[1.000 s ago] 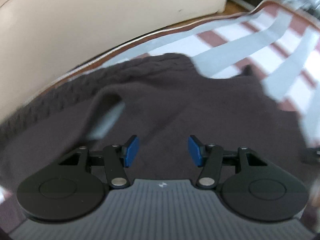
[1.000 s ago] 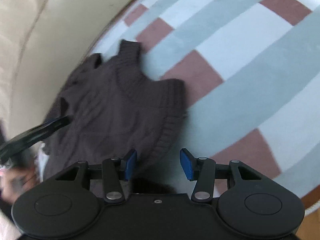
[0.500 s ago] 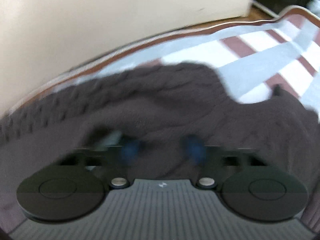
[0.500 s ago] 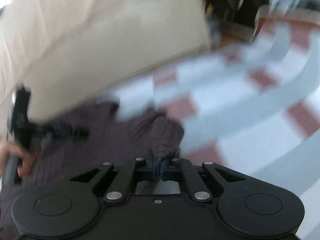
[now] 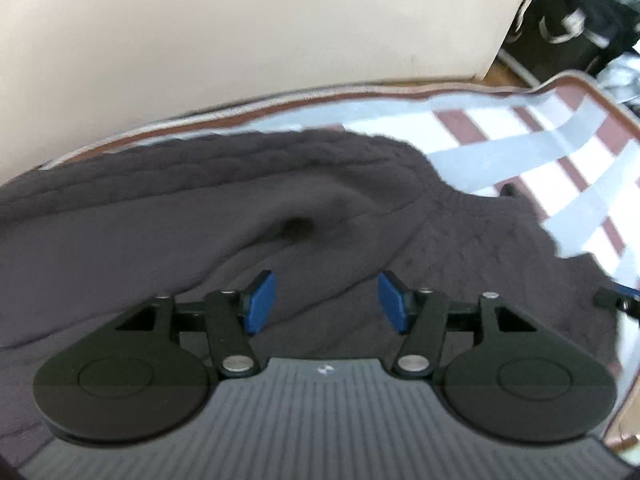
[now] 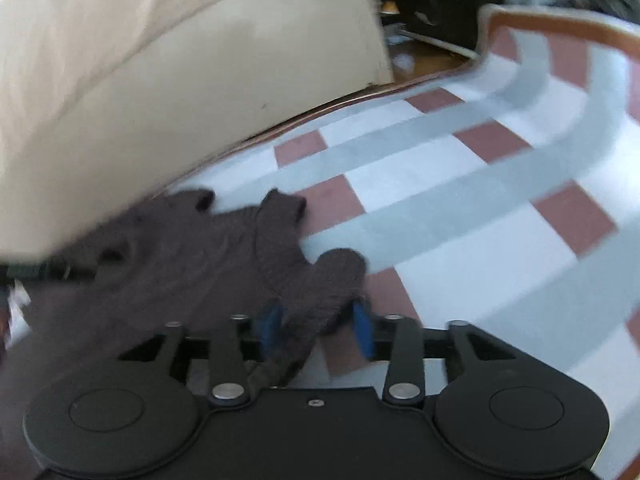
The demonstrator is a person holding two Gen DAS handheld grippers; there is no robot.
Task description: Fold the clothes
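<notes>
Setting: home living room, floor level. Evidence: woven rug with pale blue, white and brick-red checks and a brown border (image 6: 460, 208), spread across the floor; cream upholstered sofa base (image 6: 168, 92) at 10 o'clock, along the rug's edge; strip of wooden floorboard (image 6: 424, 60) at 12 o'clock; dark brown cable-knit sweater (image 5: 224, 216) laid on the rug.

Checked rug (image 6: 460, 208) beside cream sofa (image 6: 180, 80)

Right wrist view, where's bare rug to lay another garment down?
The checked rug lies bare to the right of the dark sweater, out to the rug's brown border. It is crowded on the left, where the sweater lies against the cream sofa, with a fold between the opening right claw.
</notes>
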